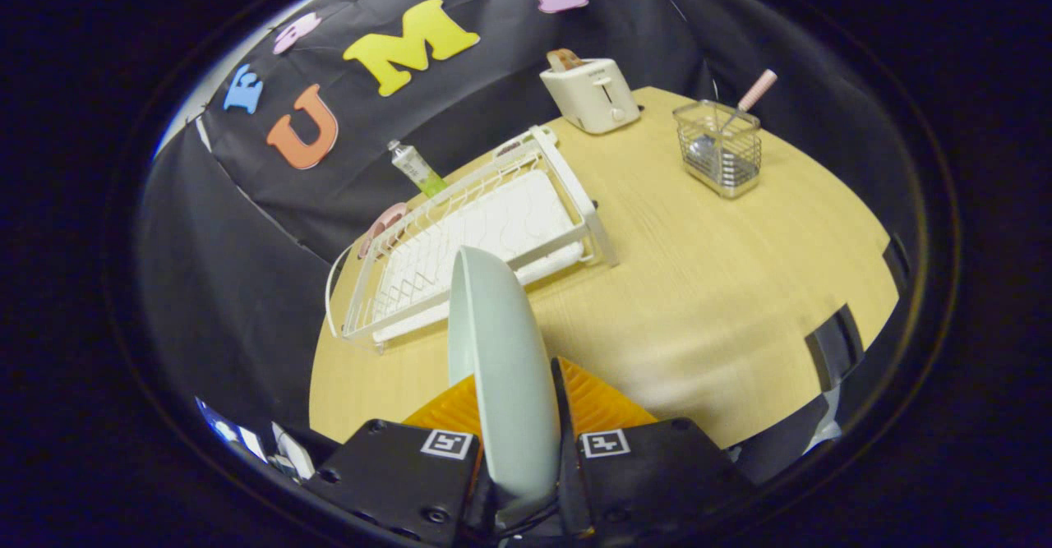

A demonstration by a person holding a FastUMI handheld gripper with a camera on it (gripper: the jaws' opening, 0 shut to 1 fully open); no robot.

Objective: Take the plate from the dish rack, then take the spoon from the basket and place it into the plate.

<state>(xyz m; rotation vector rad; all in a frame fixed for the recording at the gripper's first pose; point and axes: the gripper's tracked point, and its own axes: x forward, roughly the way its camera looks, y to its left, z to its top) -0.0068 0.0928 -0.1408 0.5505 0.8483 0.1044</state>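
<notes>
A pale green plate (500, 367) stands on edge between my two orange fingers (604, 404), and my gripper (514, 400) is shut on its rim. I hold the plate up above the wooden table (699, 301), just in front of the white dish rack (485, 240), which lies beyond the fingers. Farther off to the right stands a wire basket (719, 154) with a pink-handled spoon (744, 104) leaning in it, bowl down.
A white toaster (593, 94) with a slice of bread in it stands at the back of the table beside the rack. A small bottle (417, 168) with green contents sits behind the rack. The table's front right edge carries black tape (834, 343).
</notes>
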